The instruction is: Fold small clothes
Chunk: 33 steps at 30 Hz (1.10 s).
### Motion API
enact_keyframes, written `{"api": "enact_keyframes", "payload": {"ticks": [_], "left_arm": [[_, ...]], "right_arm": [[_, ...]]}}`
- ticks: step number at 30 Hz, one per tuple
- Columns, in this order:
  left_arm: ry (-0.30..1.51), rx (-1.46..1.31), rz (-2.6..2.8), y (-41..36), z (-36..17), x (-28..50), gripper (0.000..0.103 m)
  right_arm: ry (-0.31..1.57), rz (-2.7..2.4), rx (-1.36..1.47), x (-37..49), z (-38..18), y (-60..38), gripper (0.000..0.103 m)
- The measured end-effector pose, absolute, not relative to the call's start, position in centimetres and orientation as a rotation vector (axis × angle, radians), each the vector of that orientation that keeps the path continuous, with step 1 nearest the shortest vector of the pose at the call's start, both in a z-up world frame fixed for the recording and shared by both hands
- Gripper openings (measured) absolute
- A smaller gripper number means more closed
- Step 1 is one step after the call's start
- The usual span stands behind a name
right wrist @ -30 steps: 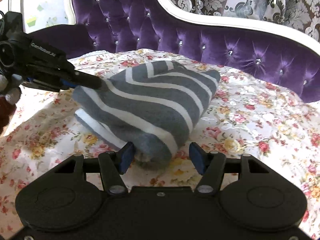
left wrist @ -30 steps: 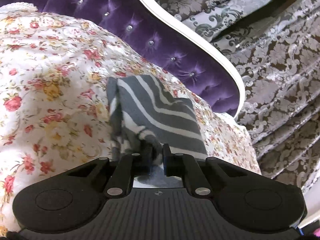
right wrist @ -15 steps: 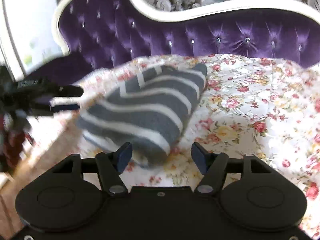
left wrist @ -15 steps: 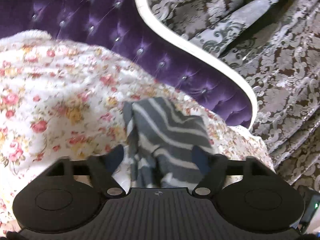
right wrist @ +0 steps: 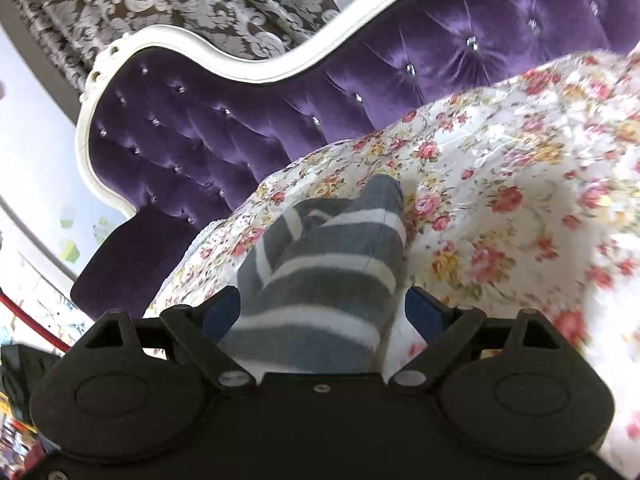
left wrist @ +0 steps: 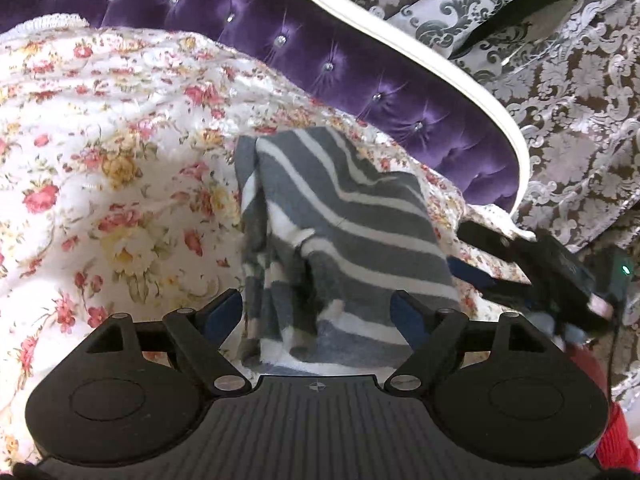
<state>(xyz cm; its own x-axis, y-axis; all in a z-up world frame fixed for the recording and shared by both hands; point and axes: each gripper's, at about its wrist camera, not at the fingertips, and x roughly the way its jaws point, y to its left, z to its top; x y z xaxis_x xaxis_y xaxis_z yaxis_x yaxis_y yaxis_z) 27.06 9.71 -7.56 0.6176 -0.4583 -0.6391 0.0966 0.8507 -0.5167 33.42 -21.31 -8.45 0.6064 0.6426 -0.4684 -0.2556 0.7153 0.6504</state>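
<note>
A folded grey garment with white stripes (left wrist: 344, 232) lies on the floral bedspread (left wrist: 100, 152). My left gripper (left wrist: 316, 312) is open, its blue-padded fingers on either side of the garment's near end without pinching it. In the right wrist view the same garment (right wrist: 324, 276) lies between the fingers of my right gripper (right wrist: 322, 312), which is also open. The right gripper shows in the left wrist view at the garment's right edge (left wrist: 532, 268).
A purple tufted headboard with a white frame (left wrist: 360, 64) runs behind the bedspread, and it shows in the right wrist view (right wrist: 224, 120). Grey damask curtains (left wrist: 560, 80) hang behind it. The bed's edge drops off at the left of the right wrist view (right wrist: 180, 276).
My left gripper opened and let go of the garment, which now lies on the bed. My right gripper stayed open and swung round to the garment's other end.
</note>
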Motion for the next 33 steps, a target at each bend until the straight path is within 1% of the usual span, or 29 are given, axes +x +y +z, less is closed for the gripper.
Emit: {"api": "enact_keyframes", "payload": {"ticks": [6, 10, 11, 12, 13, 15, 16, 17, 24, 29, 33], "left_arm": [[0.876, -0.489, -0.370, 9.1, -8.3, 28.0, 0.081], [0.898, -0.529, -0.417, 8.5, -8.6, 29.2, 0.082], [0.902, -0.548, -0.433, 8.5, -8.7, 29.5, 0.082], [0.909, -0.572, -0.447, 8.5, -8.9, 29.8, 0.082], [0.910, -0.599, -0.459, 8.6, -9.0, 30.1, 0.082], [0.927, -0.663, -0.490, 8.7, -9.5, 30.4, 0.071], [0.937, -0.683, -0.493, 8.8, -9.7, 30.5, 0.054], [0.944, -0.696, -0.497, 8.8, -9.8, 30.5, 0.044], [0.961, -0.771, -0.585, 8.4, -9.0, 27.6, 0.043], [0.982, -0.759, -0.651, 7.2, -7.6, 22.7, 0.044], [0.999, -0.730, -0.696, 6.1, -6.6, 17.8, 0.047]], "right_arm": [[0.804, 0.623, 0.675, 35.6, -11.1, -20.4, 0.090], [0.781, 0.639, 0.690, 35.6, -11.2, -20.3, 0.089], [0.782, 0.639, 0.689, 35.6, -11.2, -20.3, 0.087], [0.785, 0.636, 0.685, 35.5, -11.2, -20.3, 0.081], [0.791, 0.626, 0.682, 35.7, -11.2, -20.3, 0.077], [0.795, 0.598, 0.675, 35.6, -11.3, -20.5, 0.057], [0.795, 0.593, 0.669, 35.4, -11.2, -20.7, 0.054], [0.794, 0.587, 0.659, 35.2, -11.1, -20.7, 0.051], [0.841, 0.560, 0.617, 31.8, -8.6, -21.0, 0.050], [0.879, 0.553, 0.585, 26.4, -7.0, -21.9, 0.050], [0.915, 0.560, 0.543, 21.6, -6.0, -22.6, 0.051]]}}
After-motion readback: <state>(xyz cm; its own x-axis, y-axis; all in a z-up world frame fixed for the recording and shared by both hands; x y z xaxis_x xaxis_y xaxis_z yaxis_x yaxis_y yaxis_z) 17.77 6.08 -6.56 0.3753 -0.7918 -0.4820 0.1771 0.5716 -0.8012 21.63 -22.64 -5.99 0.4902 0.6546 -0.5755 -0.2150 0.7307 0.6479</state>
